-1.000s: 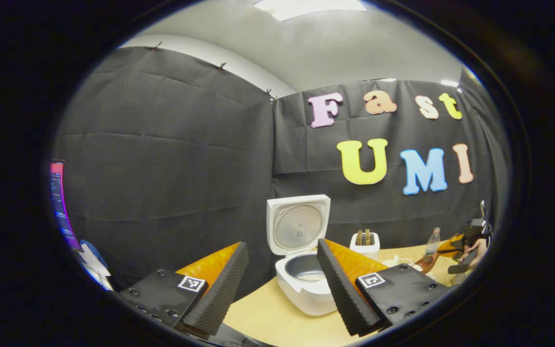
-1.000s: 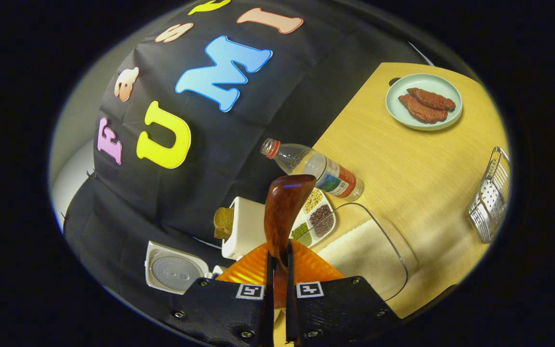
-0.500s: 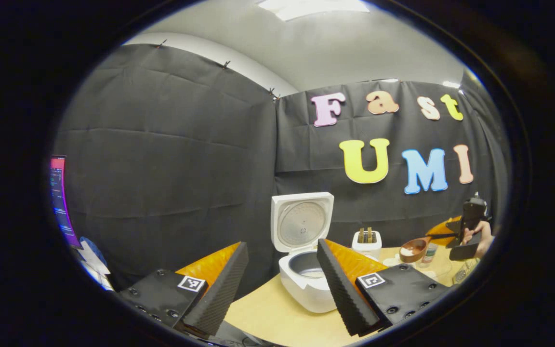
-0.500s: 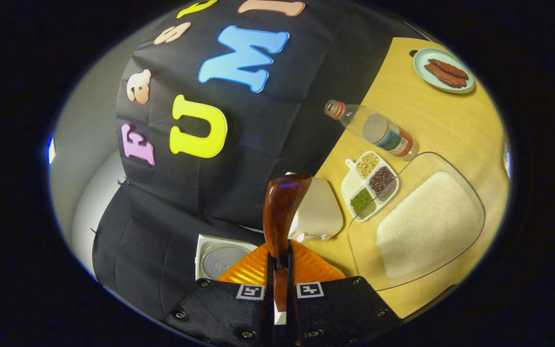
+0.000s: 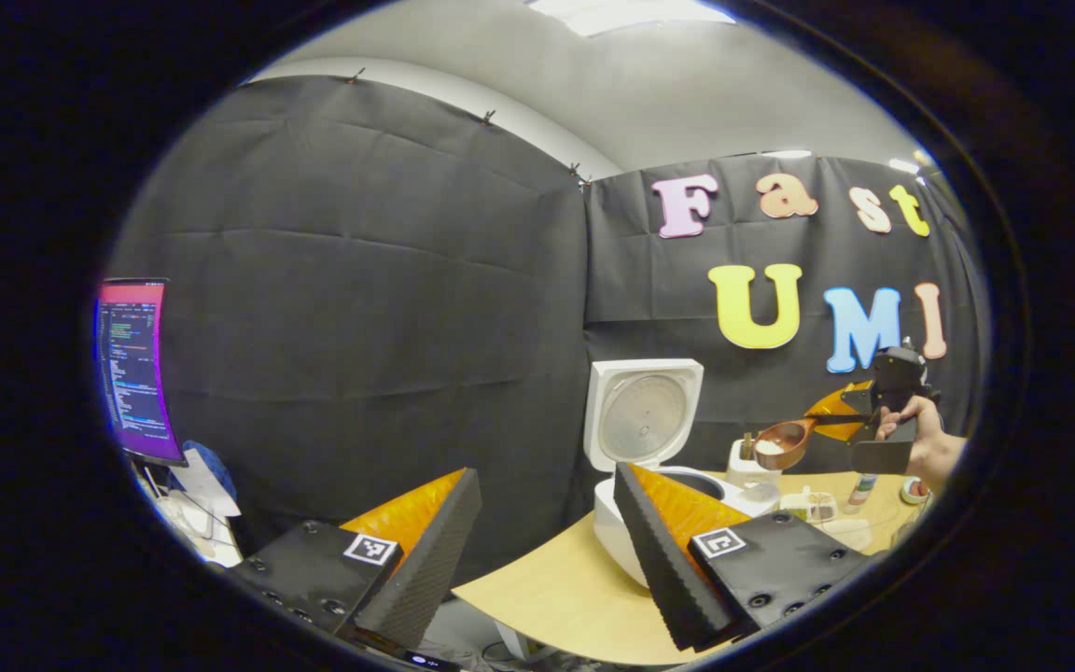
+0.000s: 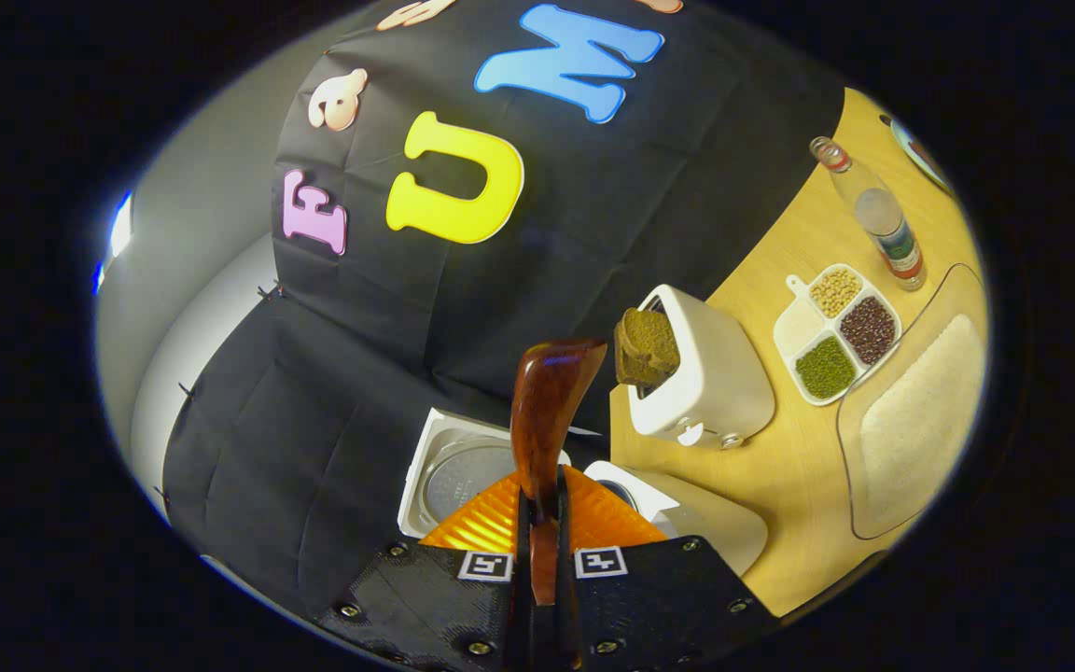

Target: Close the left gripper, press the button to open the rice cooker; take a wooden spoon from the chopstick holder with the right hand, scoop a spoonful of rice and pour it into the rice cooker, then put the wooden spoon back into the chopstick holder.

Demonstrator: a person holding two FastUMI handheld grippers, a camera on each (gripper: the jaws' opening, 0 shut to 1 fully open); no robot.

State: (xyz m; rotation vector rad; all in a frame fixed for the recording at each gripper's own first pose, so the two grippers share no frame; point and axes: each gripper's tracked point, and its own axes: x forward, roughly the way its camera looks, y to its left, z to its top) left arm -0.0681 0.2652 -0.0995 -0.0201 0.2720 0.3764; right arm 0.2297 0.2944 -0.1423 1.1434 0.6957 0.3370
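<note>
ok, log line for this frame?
phase: carrying rice | right gripper: shut on brown wooden spoon | left gripper: open, idle | white rice cooker: lid up

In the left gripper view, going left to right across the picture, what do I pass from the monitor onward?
Monitor → open rice cooker lid → wooden spoon with rice in its bowl → the right hand-held gripper that holds it → the hand on that gripper.

Each handheld gripper, the left gripper point(image 5: 542, 551) and the right gripper point(image 6: 537, 560), had a black body studded with round screws, two small square black-and-white marker tags, and ribbed translucent shells behind its fingers.
</note>
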